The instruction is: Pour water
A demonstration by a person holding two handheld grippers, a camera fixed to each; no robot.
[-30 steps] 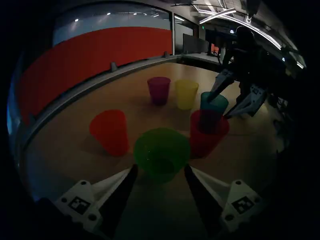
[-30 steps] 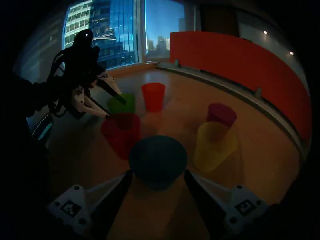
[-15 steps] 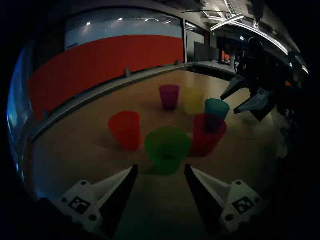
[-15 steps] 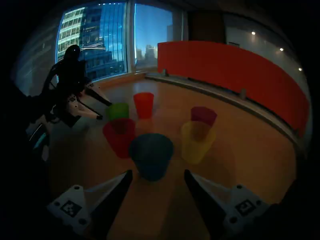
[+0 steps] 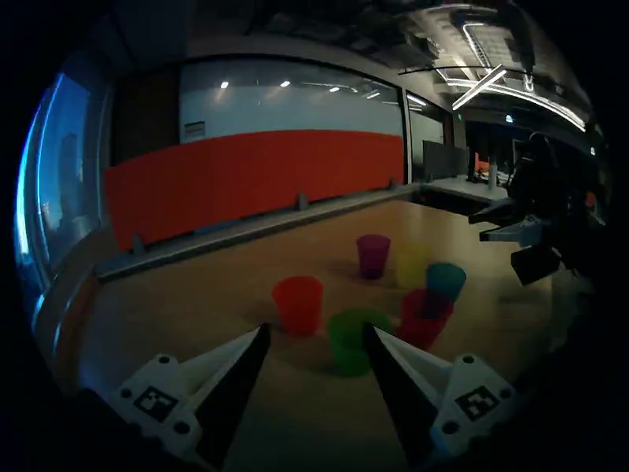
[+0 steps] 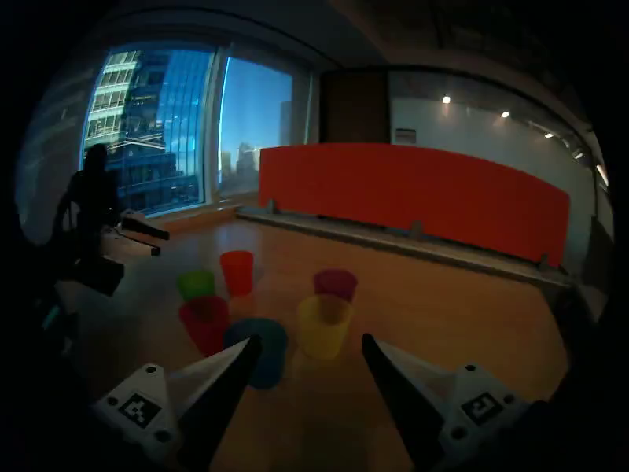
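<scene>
Both tools are open. In the left gripper view the left gripper (image 5: 315,328) has its two fingers spread apart, and they hold nothing. In the right gripper view the right gripper (image 6: 310,340) is the same, spread and holding nothing.

Six plastic cups stand upright in a loose group on the wooden table (image 5: 196,299). In the left gripper view the green cup (image 5: 354,338) is the nearest, just beyond the fingertips. The orange cup (image 5: 299,304) is at 10 o'clock from it and the red cup (image 5: 423,317) at 2 o'clock. The teal cup (image 5: 445,281) is just behind the red cup. The yellow cup (image 5: 410,263) and the purple cup (image 5: 373,255) stand farthest, side by side. The right gripper shows at 3 o'clock of this view, above the table edge and well apart from the cups.

The room is dark, so I cannot tell if any cup has water inside.

Behind the table there is a long red wall panel (image 5: 251,177).
</scene>
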